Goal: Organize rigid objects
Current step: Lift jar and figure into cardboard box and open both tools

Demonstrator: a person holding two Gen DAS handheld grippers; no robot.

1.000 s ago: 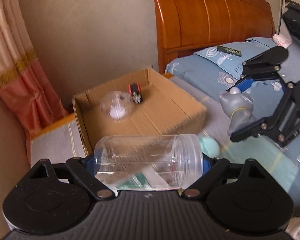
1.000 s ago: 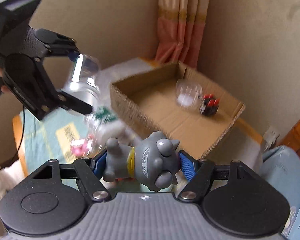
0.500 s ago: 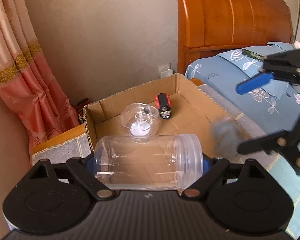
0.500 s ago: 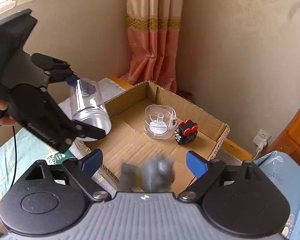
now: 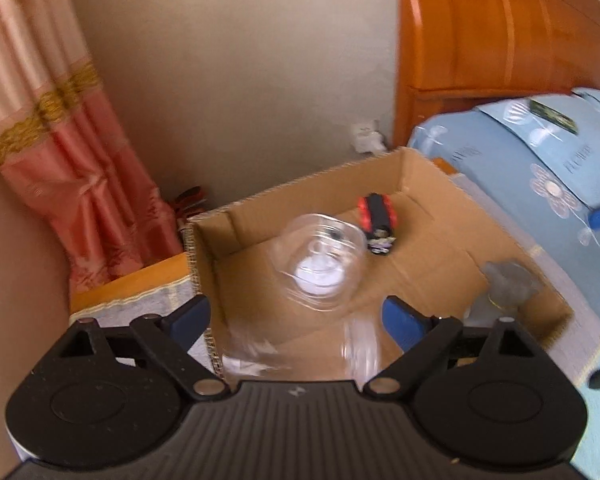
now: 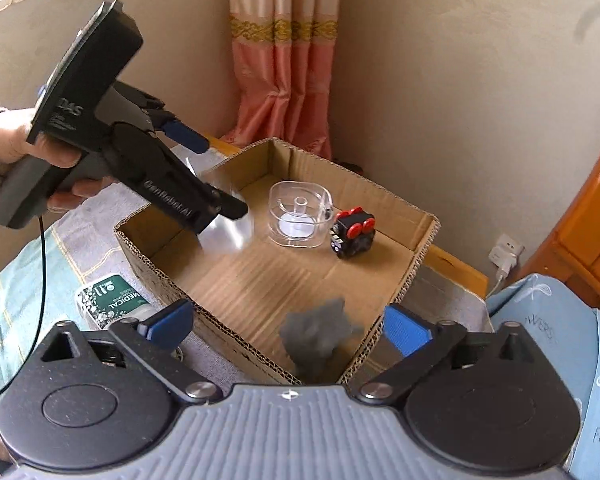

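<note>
My left gripper has its jaws spread wide with nothing between the blue pads; just below them a clear jar shows only as a blur over the near end of the cardboard box. From the right wrist view the same jar is a pale smear under the left gripper, inside the box's left corner. My right gripper is also wide open, empty, and a gray toy figure sits blurred between and beneath its pads, at the near edge of the box. Farther in, a clear square cup rests on the box floor with a red and black toy car just beside it. Outside the box, to the left, a green-labelled bottle lies on the cloth.
</note>
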